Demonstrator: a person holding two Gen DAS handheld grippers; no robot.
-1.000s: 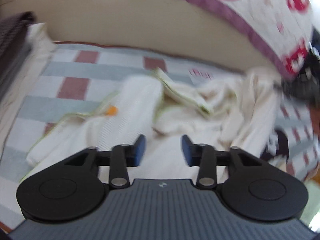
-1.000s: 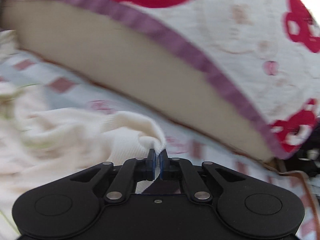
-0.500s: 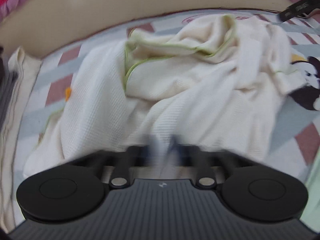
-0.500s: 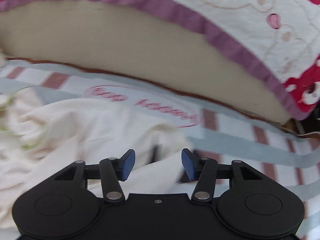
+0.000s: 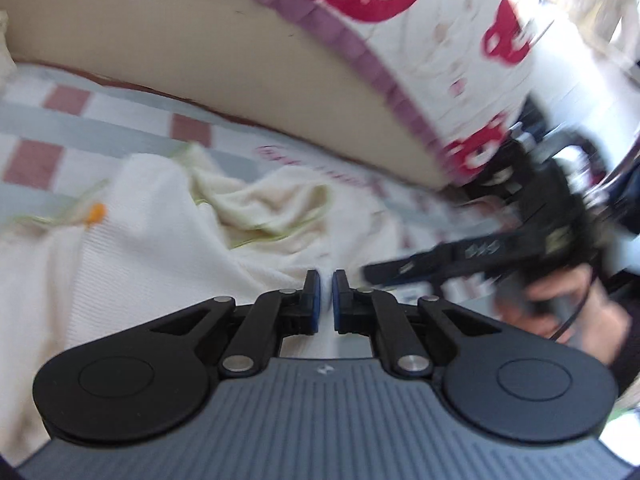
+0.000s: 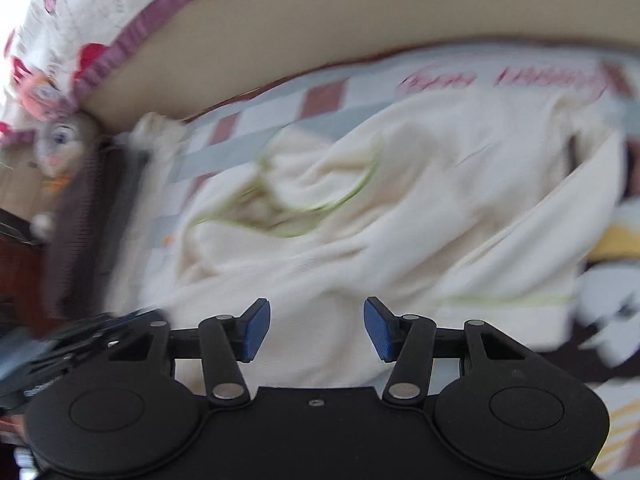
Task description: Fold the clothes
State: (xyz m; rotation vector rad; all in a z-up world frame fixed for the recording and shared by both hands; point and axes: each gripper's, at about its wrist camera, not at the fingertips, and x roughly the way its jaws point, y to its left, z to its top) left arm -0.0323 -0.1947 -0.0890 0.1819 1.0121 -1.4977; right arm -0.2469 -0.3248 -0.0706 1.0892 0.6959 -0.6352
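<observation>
Checked bed (image 6: 320, 100) carries a crumpled cream garment (image 6: 420, 208) spreading sideways ahead of the open right hand-held gripper (image 6: 316, 328); left hand-held gripper (image 5: 324, 300) nearly closed, grip unclear.

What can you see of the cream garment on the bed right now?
The cream garment lies crumpled and unfolded on the checked sheet. It looks like waffle-textured knit with thin green piping along its edges and a small orange spot near one side. The left gripper is nearly closed over it, apparently pinching fabric; the right gripper is open above it.
</observation>
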